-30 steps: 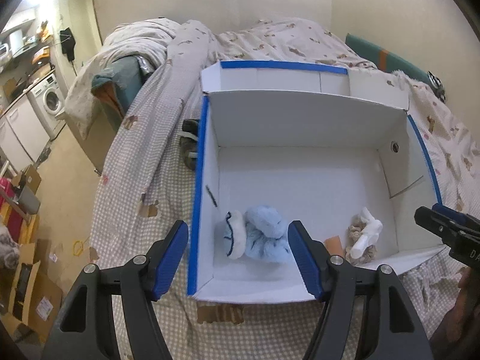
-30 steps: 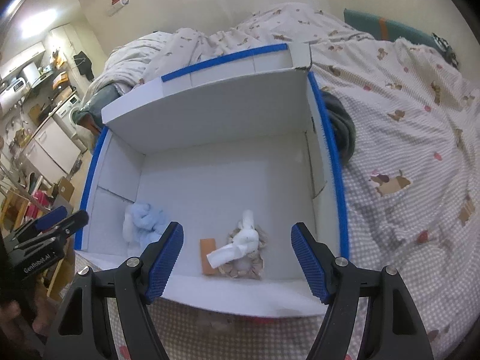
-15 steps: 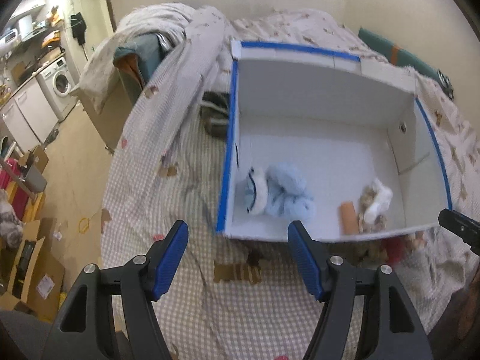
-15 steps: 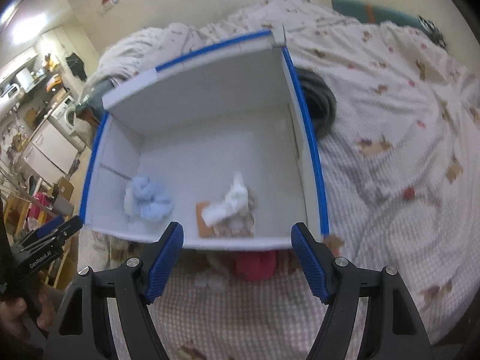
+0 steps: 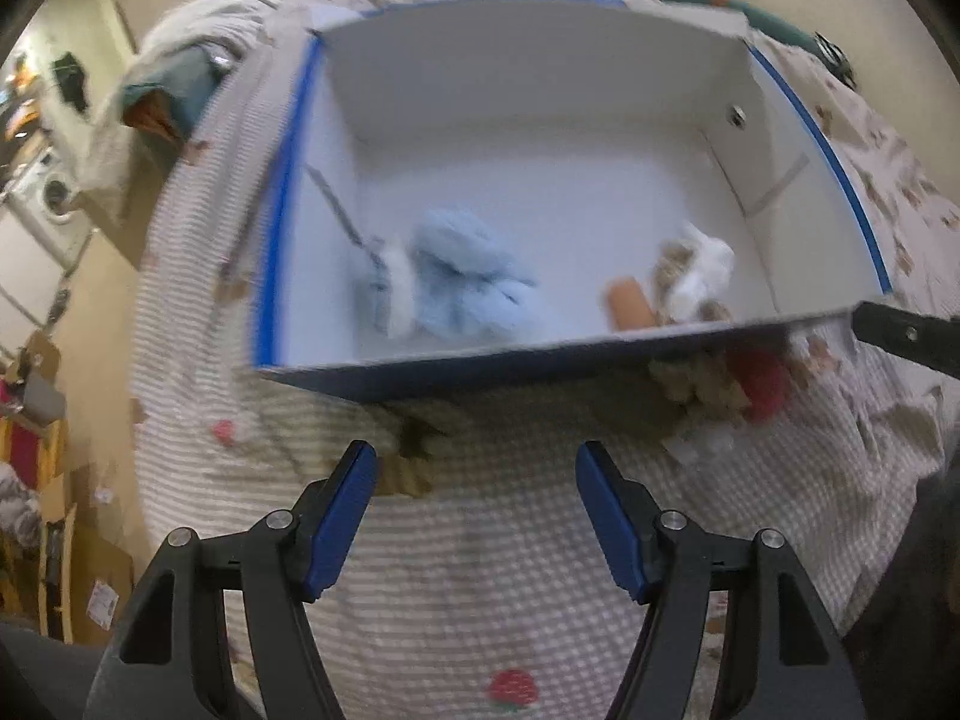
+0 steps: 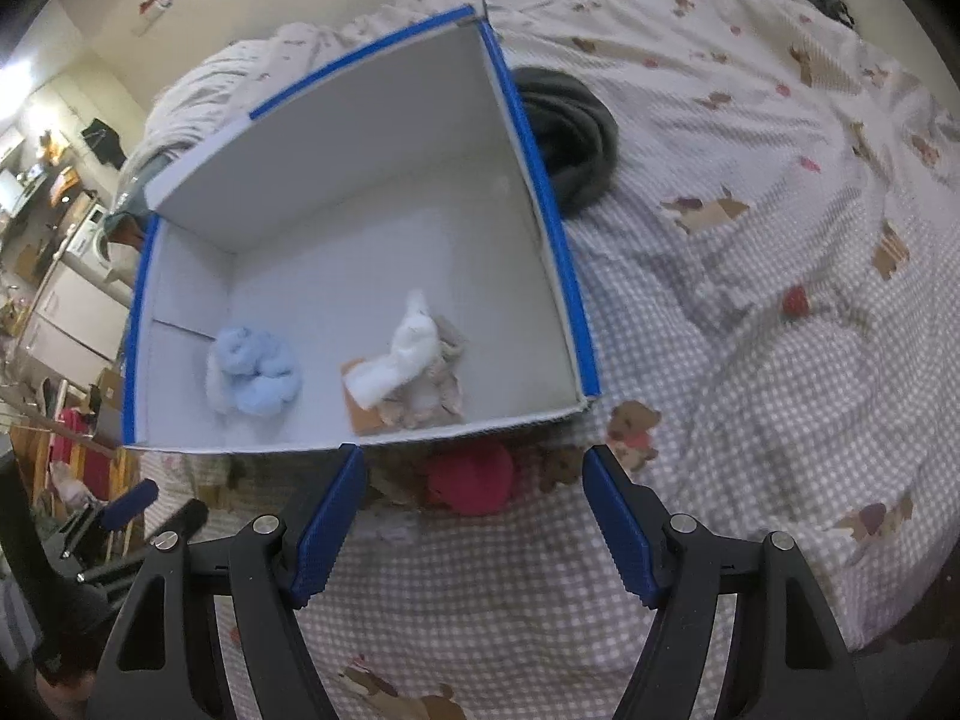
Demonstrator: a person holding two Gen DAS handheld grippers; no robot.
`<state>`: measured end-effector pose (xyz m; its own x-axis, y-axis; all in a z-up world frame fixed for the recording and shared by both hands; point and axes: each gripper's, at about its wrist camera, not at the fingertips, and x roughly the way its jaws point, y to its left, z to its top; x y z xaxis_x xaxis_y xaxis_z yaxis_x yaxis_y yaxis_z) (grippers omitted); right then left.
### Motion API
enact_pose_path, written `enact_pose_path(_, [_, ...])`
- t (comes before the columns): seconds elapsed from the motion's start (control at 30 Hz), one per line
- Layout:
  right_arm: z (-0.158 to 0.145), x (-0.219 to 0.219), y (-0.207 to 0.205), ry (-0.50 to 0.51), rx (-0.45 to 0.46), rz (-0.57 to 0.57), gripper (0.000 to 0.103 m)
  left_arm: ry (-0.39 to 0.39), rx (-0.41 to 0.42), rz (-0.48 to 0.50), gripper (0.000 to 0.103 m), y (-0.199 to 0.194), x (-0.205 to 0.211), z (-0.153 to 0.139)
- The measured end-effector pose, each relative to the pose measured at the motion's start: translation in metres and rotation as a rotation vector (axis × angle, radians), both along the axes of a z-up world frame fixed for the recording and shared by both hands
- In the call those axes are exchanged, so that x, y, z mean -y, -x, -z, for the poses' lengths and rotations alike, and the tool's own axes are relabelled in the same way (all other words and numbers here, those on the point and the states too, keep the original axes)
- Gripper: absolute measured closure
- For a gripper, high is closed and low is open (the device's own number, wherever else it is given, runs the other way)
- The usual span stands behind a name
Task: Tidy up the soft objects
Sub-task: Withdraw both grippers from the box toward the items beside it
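A white box with blue-taped rims (image 5: pixel 282 192) (image 6: pixel 540 180) lies on the bed. In it are a light blue fluffy bundle (image 5: pixel 468 282) (image 6: pixel 255 366) and a white and beige soft bundle (image 5: pixel 696 276) (image 6: pixel 414 360) beside an orange piece (image 5: pixel 627 303). A red soft item (image 6: pixel 471 477) (image 5: pixel 762 381) lies on the checked bedspread just in front of the box, next to a beige soft item (image 5: pixel 696 381). My left gripper (image 5: pixel 477 516) is open and empty over the bedspread. My right gripper (image 6: pixel 471 516) is open and empty just short of the red item.
A dark grey rolled item (image 6: pixel 570 132) lies right of the box. The bed carries a rumpled patterned duvet (image 6: pixel 750 90). The bed's left edge drops to a floor with cardboard boxes (image 5: pixel 54 528) and a washing machine (image 5: pixel 51 204).
Both grippers have pulled back from over the box toward the near side of the bed. The red and beige items in front of the box have come into view.
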<state>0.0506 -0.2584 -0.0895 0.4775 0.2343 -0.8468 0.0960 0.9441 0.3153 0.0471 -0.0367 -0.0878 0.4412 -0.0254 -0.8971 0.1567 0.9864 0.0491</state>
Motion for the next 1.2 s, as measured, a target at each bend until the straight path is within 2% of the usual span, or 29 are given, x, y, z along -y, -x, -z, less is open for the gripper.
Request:
enact_pose_path(0.1, [0.007,0.001,-0.001,0.007,-0.031,0.001,0.025,0.053,-0.050,0.041,0.037,-0.011,0.016,0.014])
enact_pose_path(0.2, [0.009,0.004,-0.001,0.011,-0.035,0.006,0.025,0.074,-0.090,0.089,0.037,-0.023,0.038,0.029])
enact_pose_path(0.33, [0.013,0.010,-0.001,0.001,-0.049,0.017,0.025,0.070,-0.108,0.128,0.046,-0.036,0.061,0.046])
enact_pose_path(0.5, [0.021,0.012,-0.003,0.012,-0.069,0.013,0.025,0.080,-0.183,0.138,0.049,-0.049,0.074,0.069])
enact_pose_path(0.6, [0.025,0.013,-0.005,0.009,-0.082,0.015,0.025,0.088,-0.197,0.134,0.051,-0.056,0.076,0.077])
enact_pose_path(0.63, [0.026,0.013,-0.006,0.009,-0.085,0.015,0.025,0.102,-0.202,0.132,0.053,-0.058,0.075,0.078])
enact_pose_path(0.67, [0.028,0.012,-0.007,0.011,-0.089,0.013,0.025,0.116,-0.201,0.131,0.064,-0.060,0.074,0.077])
enact_pose_path(0.7, [0.029,0.011,-0.008,0.014,-0.092,0.010,0.025,0.132,-0.200,0.133,0.069,-0.060,0.073,0.076])
enact_pose_path(0.77, [0.031,0.008,-0.010,0.026,-0.097,0.002,0.025,0.149,-0.196,0.139,0.089,-0.059,0.071,0.074])
enact_pose_path(0.8, [0.033,0.006,-0.011,0.034,-0.101,-0.004,0.025,0.139,-0.191,0.139,0.094,-0.059,0.067,0.073])
enact_pose_path(0.97, [0.039,-0.002,-0.015,0.056,-0.122,-0.023,0.025,0.177,-0.172,0.126,0.097,-0.055,0.053,0.068])
enact_pose_path(1.2, [0.043,-0.004,-0.017,0.058,-0.141,-0.015,0.025,0.144,-0.137,0.114,0.099,-0.041,0.038,0.046])
